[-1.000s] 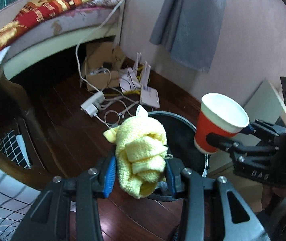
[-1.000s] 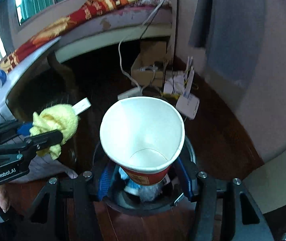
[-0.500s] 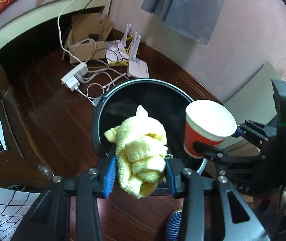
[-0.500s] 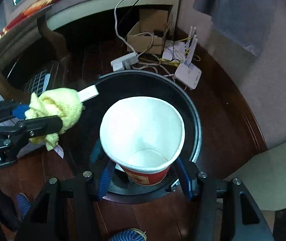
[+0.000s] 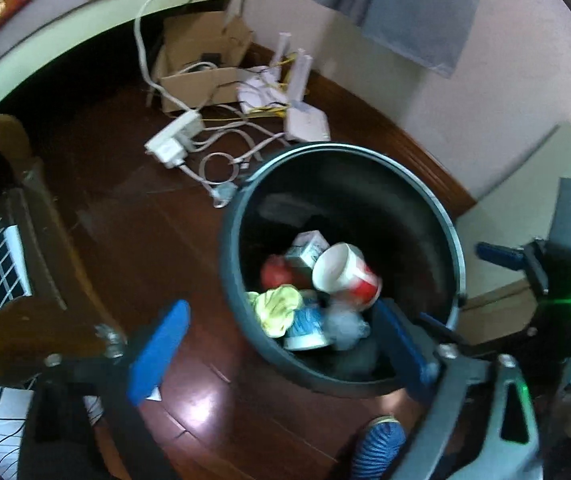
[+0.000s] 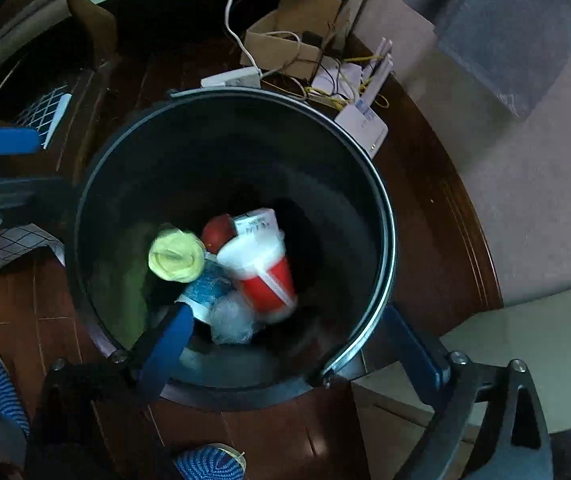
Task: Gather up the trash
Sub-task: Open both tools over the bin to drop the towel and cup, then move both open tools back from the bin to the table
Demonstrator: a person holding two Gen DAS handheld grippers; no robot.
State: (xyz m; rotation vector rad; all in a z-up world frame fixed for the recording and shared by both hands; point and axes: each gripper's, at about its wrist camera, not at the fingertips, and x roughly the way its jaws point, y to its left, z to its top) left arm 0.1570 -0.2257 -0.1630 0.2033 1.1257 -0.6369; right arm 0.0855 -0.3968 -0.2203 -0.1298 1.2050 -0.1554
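A black round trash bin (image 5: pixel 451 240) (image 6: pixel 381 200) stands on the dark wood floor. Inside it lie the yellow cloth (image 5: pixel 275 308) (image 6: pixel 175 256), the red-and-white paper cup (image 5: pixel 349 274) (image 6: pixel 261 270) on its side, a small carton (image 5: pixel 307 248), a red round thing (image 6: pixel 217 228) and other scraps. My left gripper (image 5: pixel 277 350) is open and empty above the bin's near-left rim. My right gripper (image 6: pixel 289 350) is open and empty above the bin's near rim. The right gripper shows at the right of the left wrist view (image 5: pixel 525 260).
A power strip (image 5: pixel 173 140), loose cables, a white router (image 5: pixel 305 120) and a cardboard box (image 5: pixel 201 60) lie on the floor beyond the bin by the wall. A wooden furniture leg (image 5: pixel 17 148) stands at left. A blue slipper (image 6: pixel 209 464) is near the bin's front.
Both grippers opened. The yellow cloth dropped from the left gripper and the paper cup from the right into the bin. Both cameras tilted down over the bin.
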